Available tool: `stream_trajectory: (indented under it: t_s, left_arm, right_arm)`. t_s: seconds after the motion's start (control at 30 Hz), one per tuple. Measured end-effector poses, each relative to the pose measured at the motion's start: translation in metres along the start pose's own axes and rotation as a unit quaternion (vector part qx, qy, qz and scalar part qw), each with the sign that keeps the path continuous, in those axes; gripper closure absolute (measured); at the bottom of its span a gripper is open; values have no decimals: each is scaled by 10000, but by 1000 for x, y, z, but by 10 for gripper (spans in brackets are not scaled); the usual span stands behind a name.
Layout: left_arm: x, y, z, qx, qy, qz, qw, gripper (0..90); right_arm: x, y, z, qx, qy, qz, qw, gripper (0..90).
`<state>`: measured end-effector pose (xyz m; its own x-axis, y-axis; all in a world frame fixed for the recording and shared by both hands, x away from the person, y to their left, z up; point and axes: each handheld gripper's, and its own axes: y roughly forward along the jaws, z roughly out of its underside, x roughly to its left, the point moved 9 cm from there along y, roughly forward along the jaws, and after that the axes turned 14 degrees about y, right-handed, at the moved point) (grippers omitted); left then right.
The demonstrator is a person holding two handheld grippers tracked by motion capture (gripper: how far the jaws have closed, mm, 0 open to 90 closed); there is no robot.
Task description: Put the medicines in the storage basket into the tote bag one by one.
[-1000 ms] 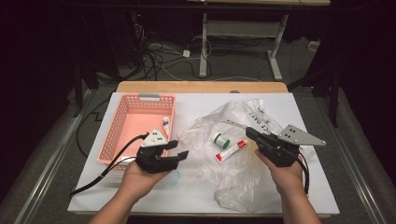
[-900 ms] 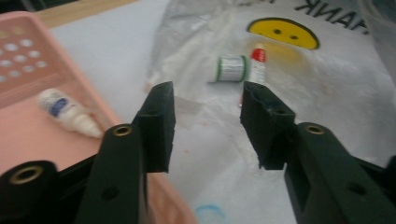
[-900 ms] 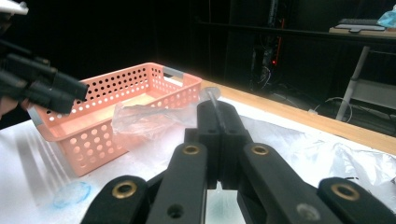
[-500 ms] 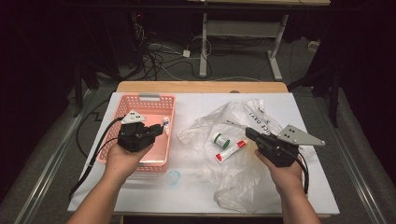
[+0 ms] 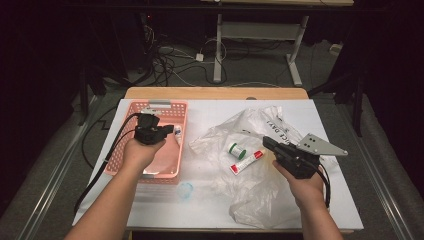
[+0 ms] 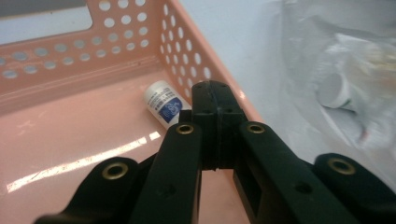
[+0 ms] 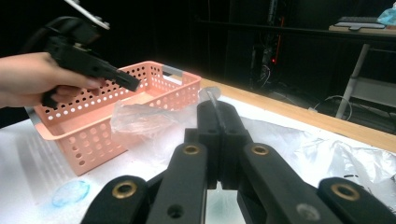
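Note:
My left gripper (image 5: 169,131) hovers shut and empty over the pink perforated basket (image 5: 131,151). In the left gripper view its closed jaws (image 6: 212,95) point at a small white bottle with a blue label (image 6: 163,103) lying in the basket's corner (image 6: 140,56). My right gripper (image 5: 267,142) is shut above a crumpled clear plastic bag (image 5: 260,187). On the bag lie a green-capped roll (image 5: 233,150) and a red-and-white tube (image 5: 246,161). The right gripper view looks past its shut jaws (image 7: 217,112) to the basket (image 7: 93,126) and the left gripper (image 7: 130,83).
A small blue translucent disc (image 5: 185,190) lies on the white table cover (image 5: 165,210) in front of the basket. The left gripper's cable (image 5: 97,175) trails off the table's left side. A wooden edge (image 5: 215,93) bounds the far side; desk legs and cables stand beyond.
My left gripper has moved from the front of the table up and back over the basket. The right gripper has stayed still above the bag.

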<state>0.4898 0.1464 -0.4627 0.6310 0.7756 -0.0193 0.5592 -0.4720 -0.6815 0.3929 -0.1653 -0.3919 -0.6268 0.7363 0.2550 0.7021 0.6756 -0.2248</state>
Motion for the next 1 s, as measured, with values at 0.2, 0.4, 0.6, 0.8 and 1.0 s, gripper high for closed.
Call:
stream_trajectory:
  t_s: [0.2, 0.4, 0.6, 0.8, 1.0]
  left_arm:
    - [7, 27, -4, 250, 120, -100, 9996, 884]
    - [11, 47, -1, 520, -93, -72, 9986, 884]
    - [12, 54, 4, 680, -105, -28, 9976, 883]
    - [12, 58, 4, 709, -111, 39, 9974, 884]
    - [11, 61, 4, 730, -111, 77, 9972, 883]
  right_arm:
    - [-2, -1, -1, -19, -28, 12, 10000, 900]
    - [-5, -3, -1, -34, 3, 22, 10000, 900]
    - [-5, -4, -2, -42, 11, 37, 10000, 900]
    - [-5, -3, -1, -26, 3, 29, 10000, 900]
    - [-5, -2, 0, 2, 17, 50, 10000, 900]
